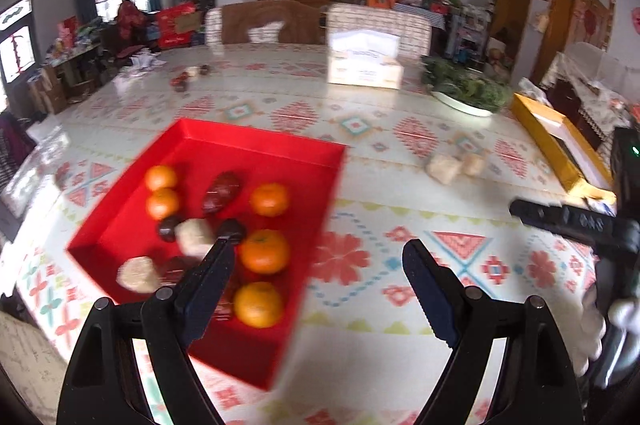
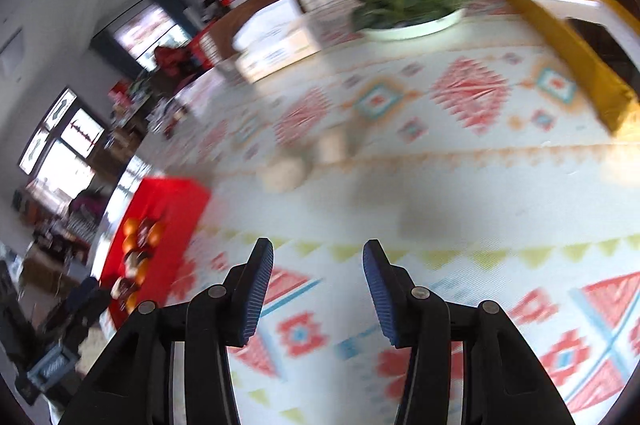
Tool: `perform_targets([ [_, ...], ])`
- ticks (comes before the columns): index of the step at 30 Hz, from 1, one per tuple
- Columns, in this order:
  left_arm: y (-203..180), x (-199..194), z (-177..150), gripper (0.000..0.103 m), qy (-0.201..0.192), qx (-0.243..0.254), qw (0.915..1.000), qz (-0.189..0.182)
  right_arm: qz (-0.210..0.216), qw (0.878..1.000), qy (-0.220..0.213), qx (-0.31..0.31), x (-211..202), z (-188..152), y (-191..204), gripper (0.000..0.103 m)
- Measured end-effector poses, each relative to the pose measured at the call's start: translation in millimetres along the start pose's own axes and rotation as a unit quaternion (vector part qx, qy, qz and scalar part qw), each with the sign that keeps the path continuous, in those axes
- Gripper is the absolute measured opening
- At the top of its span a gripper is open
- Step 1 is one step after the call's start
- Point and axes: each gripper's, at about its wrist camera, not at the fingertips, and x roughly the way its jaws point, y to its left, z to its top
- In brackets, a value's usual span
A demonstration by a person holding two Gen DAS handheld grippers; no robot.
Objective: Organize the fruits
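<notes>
Table [image 1: 380,185] under a patterned cloth, filling both views. Red tray [image 1: 160,225] sitting on it, landmark for all else: inside, five oranges [image 1: 264,251], dark reddish-brown fruits [image 1: 221,191] and pale beige lumps [image 1: 194,235] lying mixed together, some touching. Same tray [image 2: 176,209] far off to the left edge in the right wrist view, blurred. Yellow box [image 1: 560,153] well apart from the tray, at the far right edge of the table; same box [image 2: 576,53] in the right wrist view. White carton [image 1: 364,65] beyond the tray, toward the far side of the table. White dish of green leaves [image 1: 464,93] right of that carton, well apart from the tray. Two more beige lumps [image 1: 444,167] loose on the cloth to the right of the tray, just beside each other; same pair [image 2: 284,173] seen blurred in the right wrist view. Small dark pieces [image 1: 182,79] far beyond the tray, too blurred to identify. Left tool [image 1: 316,245] hanging over the tray's right rim, jaws wide apart, nothing between them, left finger crossing over the fruit. Right tool [image 2: 318,249] over bare cloth well right of the tray, jaws apart and opening, nothing between them; also seen [image 1: 560,221] at the right edge of the left wrist view.
</notes>
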Motion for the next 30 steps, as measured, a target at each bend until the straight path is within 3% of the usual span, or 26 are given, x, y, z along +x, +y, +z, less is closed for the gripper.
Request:
perform_targets([
  [5,-23.5,16.6,-0.8,0.085,0.019,0.018,0.9988,-0.041,-0.018,1.000,-0.013,0.011,4.3,22.5,-12.7,0.051],
  [10,-33.3,30.8,-3.0,0.085,0.037,0.022,0.9975,-0.056,-0.032,0.999,-0.022,0.003,24.8,47.2,-4.4,0.051],
  [16,-44.6,50.0,3.6,0.085,0.052,0.031,0.9958,-0.068,-0.063,0.997,-0.002,-0.037,64.6,57.7,13.3,0.050],
  [21,-51.8,66.7,18.2,0.085,0.054,0.032,0.9954,-0.073,-0.068,0.996,-0.002,-0.050,75.3,56.1,11.5,0.025],
  [24,-58.8,75.5,24.8,0.085,0.054,0.039,0.9950,-0.075,-0.062,0.997,-0.006,-0.047,73.4,55.9,6.4,0.020],
  [30,-77.3,99.2,38.3,0.085,0.059,0.046,0.9940,-0.080,-0.049,0.998,-0.015,-0.033,60.7,57.6,-0.1,0.019],
])
